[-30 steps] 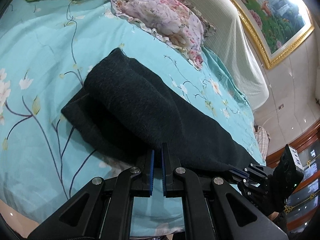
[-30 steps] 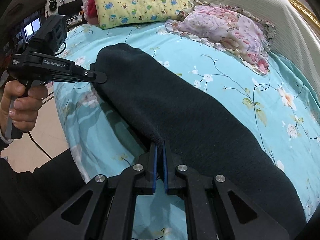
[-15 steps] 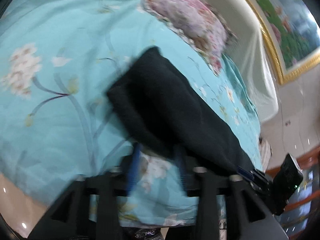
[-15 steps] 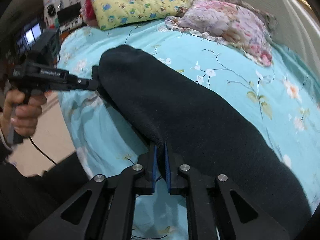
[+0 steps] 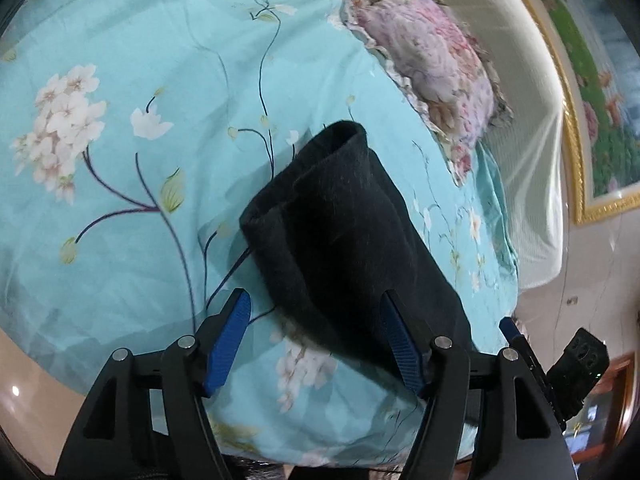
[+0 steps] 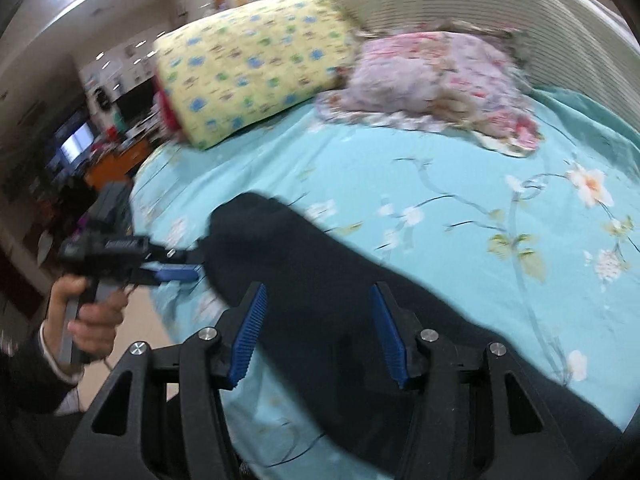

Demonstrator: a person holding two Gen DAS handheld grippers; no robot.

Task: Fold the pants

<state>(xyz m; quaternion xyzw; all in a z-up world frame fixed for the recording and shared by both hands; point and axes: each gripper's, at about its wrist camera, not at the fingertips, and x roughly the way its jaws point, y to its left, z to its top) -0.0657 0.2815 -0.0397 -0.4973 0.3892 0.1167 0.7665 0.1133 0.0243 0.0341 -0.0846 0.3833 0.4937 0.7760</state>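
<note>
The dark pants (image 5: 340,240) lie folded lengthwise in a long strip along the near edge of the turquoise flowered bed sheet (image 5: 120,140). My left gripper (image 5: 316,320) hovers over the strip's left end, its jaws opening wide, nothing pressed between the blue pads. My right gripper (image 6: 318,316) hangs above the middle of the pants (image 6: 328,300), its jaws also opening, clear of the cloth. In the right wrist view the left gripper (image 6: 188,264) is at the strip's far end, held by a person's hand (image 6: 88,320). The right gripper's body (image 5: 576,364) shows at the left view's lower right.
A pink flowered pillow (image 5: 432,64) and a yellow patterned pillow (image 6: 248,64) lie at the head of the bed against a pale padded headboard (image 6: 480,8). A gold-framed picture (image 5: 592,92) hangs on the wall. Shelves and screens (image 6: 72,148) stand beyond the bed's left side.
Both grippers were shut on the pants' near edge and have let go, jaws now spread. The right one has lifted and rolled; the left has shifted sideways along the bed edge.
</note>
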